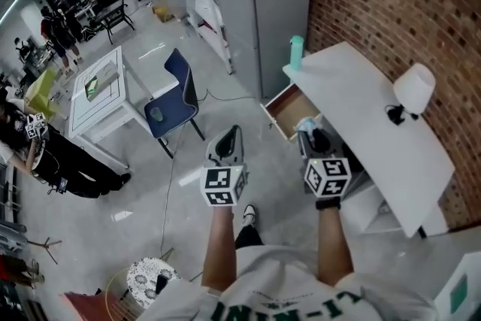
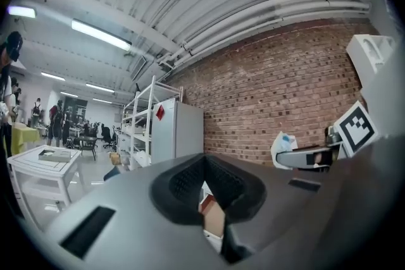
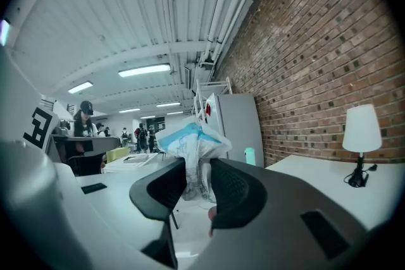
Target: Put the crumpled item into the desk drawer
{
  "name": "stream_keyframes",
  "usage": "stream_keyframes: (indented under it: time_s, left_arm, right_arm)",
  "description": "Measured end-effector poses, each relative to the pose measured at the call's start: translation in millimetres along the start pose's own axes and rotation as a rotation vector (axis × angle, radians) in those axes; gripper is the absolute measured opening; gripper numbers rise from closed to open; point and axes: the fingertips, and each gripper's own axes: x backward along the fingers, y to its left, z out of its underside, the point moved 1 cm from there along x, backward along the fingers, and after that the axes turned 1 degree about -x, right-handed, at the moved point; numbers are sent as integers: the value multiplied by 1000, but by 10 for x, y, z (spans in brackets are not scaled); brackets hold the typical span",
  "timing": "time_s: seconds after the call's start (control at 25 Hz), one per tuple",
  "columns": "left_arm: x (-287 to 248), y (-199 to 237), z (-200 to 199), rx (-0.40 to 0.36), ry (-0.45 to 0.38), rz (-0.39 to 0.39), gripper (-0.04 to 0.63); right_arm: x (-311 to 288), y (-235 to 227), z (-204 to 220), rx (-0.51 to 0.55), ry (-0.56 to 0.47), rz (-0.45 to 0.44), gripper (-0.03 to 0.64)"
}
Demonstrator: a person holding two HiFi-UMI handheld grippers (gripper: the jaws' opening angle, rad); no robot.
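Note:
The crumpled item [image 3: 190, 139], a white and blue wad of wrapper, is pinched between the pads of my right gripper [image 3: 197, 164]. In the head view that gripper [image 1: 316, 137] hovers over the front of the open desk drawer [image 1: 285, 107], with the wad [image 1: 307, 124] sticking out toward it. The drawer is pulled out from the left end of the white desk [image 1: 376, 124] and its wooden bottom looks bare. My left gripper [image 1: 229, 137] hangs to the left of the drawer above the floor, jaws shut with nothing in them [image 2: 204, 164]. From the left gripper view the wad [image 2: 283, 143] shows at the right.
A white lamp [image 1: 413, 90] stands on the desk by the brick wall, and a teal bottle [image 1: 297, 52] at its far end. A blue chair [image 1: 173, 98] and a white table [image 1: 98, 94] stand to the left. A grey cabinet [image 1: 278, 4] is behind the desk.

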Motion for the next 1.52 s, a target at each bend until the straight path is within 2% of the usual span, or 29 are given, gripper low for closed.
stream_keyframes:
  time_s: [0.28,0.56,0.76,1.2,1.52]
  left_arm:
    - [-673,634,-201,0,-31,17,-5]
    - [-1158,1051,-82,28,-10,60,-5]
    - [-1438,1281,14,17,0,103,-6]
    - [-1783,1597,375,44,53,180,-6]
    - [-2132,1560,577,67,74,233,-6]
  right_arm:
    - [-871,140,-334,5,-41,-10,110]
    - [-1443,229,-233,-1,-14,14,110]
    - [-1766,236,-143,-16,-5,57,110]
    - [-2145,263,218,-26,39,145,110]
    - [-2326,24,389,-45,73,189,110]
